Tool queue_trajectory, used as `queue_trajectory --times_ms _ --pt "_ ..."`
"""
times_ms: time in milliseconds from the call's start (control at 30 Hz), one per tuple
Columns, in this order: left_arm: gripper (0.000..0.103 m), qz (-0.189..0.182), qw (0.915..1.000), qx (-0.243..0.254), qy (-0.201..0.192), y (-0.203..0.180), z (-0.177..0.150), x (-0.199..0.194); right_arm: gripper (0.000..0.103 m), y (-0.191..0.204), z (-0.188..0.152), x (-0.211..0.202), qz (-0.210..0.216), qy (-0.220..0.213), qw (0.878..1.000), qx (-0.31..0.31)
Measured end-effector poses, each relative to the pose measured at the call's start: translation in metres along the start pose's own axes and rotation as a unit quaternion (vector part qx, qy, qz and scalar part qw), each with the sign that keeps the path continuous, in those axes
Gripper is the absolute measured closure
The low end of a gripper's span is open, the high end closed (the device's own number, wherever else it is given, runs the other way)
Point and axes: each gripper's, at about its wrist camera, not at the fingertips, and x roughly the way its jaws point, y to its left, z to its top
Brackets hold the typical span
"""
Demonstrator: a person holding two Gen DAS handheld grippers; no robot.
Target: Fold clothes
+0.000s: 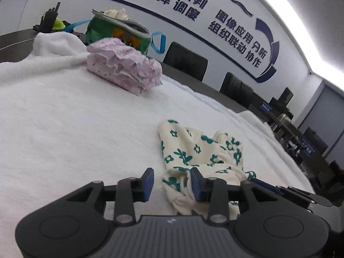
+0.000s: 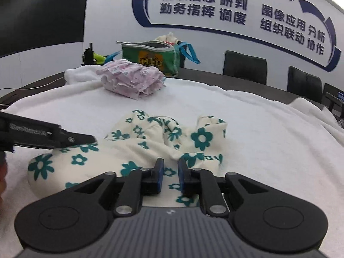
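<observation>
Cream floral garment (image 2: 133, 148) lies crumpled on white blanket (image 2: 258, 129), long axis running left-right across both grippers' fronts. L gripper (image 1: 172, 182), jaws part-open, straddles a cuff end w/o visibly pinching; R gripper (image 2: 171, 173), jaws narrow, hovers over cloth's near edge, apparently gripping nothing. R sits nearer garment's middle.

Both wrist cameras sat low and close over the white blanket (image 1: 64, 118), facing twelve o'clock toward the lettered wall (image 2: 215, 43); both caught the floral garment (image 1: 193, 150) and pink pile (image 2: 131, 79).
</observation>
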Motion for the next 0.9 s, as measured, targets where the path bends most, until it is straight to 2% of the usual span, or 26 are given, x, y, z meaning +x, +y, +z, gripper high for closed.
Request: queue_trajectory --times_ms 67,133,167,200,233,267,300,333,367,433,500,567,600,633,667,700,767,867,900 --pt "0.068 -0.017 0.9995 0.025 -0.007 0.002 0.005 -0.019 0.082 -0.007 0.002 -0.014 0.008 -0.021 1.0 0.001" --pt "0.067 -0.043 0.9945 0.095 -0.014 -0.005 0.008 -0.041 0.053 -0.017 0.006 -0.037 0.028 -0.066 0.997 -0.011" --pt "0.059 -0.059 0.9875 0.145 -0.018 -0.011 0.008 -0.051 0.051 -0.02 0.005 -0.049 0.045 -0.092 0.994 -0.047" --pt "0.045 -0.074 0.9766 0.201 -0.017 -0.019 0.007 -0.059 0.051 -0.022 0.003 -0.06 0.064 -0.119 0.987 -0.091" --pt "0.039 -0.085 0.9645 0.25 -0.014 -0.027 0.006 -0.064 0.051 -0.024 0.001 -0.071 0.083 -0.145 0.977 -0.134" --pt "0.032 -0.091 0.955 0.282 -0.013 -0.034 0.004 -0.065 0.049 -0.024 -0.002 -0.077 0.117 -0.15 0.965 -0.179" --pt "0.032 -0.093 0.9476 0.305 -0.01 -0.04 0.003 -0.062 0.04 -0.023 -0.006 -0.082 0.156 -0.149 0.95 -0.224" --pt "0.032 -0.093 0.944 0.317 -0.003 -0.044 0.003 -0.055 0.032 -0.019 -0.009 -0.082 0.186 -0.138 0.936 -0.264" --pt "0.032 -0.094 0.9413 0.324 0.002 -0.046 0.003 -0.049 0.027 -0.011 -0.015 -0.077 0.195 -0.128 0.923 -0.307" --pt "0.032 -0.098 0.9349 0.341 0.009 -0.05 0.003 -0.037 0.026 0.005 -0.026 -0.066 0.193 -0.113 0.894 -0.388" --pt "0.032 -0.121 0.9232 0.365 0.007 -0.05 -0.001 -0.037 0.026 0.015 -0.033 -0.051 0.191 -0.091 0.875 -0.435" --pt "0.032 -0.136 0.9136 0.383 0.013 -0.051 -0.004 -0.037 0.027 0.019 -0.036 -0.035 0.187 -0.069 0.866 -0.459" --pt "0.031 -0.136 0.9099 0.392 0.013 -0.053 -0.005 -0.037 0.03 0.018 -0.036 -0.03 0.189 -0.059 0.863 -0.464" --pt "0.031 -0.131 0.9059 0.403 0.01 -0.056 -0.009 -0.037 0.042 0.016 -0.034 -0.026 0.199 -0.049 0.864 -0.461" --pt "0.029 -0.126 0.9007 0.415 0.007 -0.058 -0.012 -0.037 0.046 0.013 -0.029 -0.021 0.214 -0.036 0.869 -0.445" --pt "0.026 -0.125 0.8913 0.436 0.005 -0.062 -0.017 -0.035 0.051 0.011 -0.023 -0.019 0.23 -0.023 0.875 -0.426" --pt "0.023 -0.124 0.8648 0.486 -0.008 -0.067 -0.029 -0.032 0.057 0.004 -0.014 -0.015 0.249 -0.009 0.882 -0.4" --pt "0.022 -0.128 0.8149 0.564 -0.045 -0.073 -0.051 -0.026 0.064 -0.008 0.0 -0.01 0.278 0.009 0.89 -0.36" --pt "0.022 -0.125 0.8028 0.58 -0.055 -0.075 -0.057 -0.021 0.065 -0.012 0.004 -0.01 0.288 0.014 0.892 -0.349"
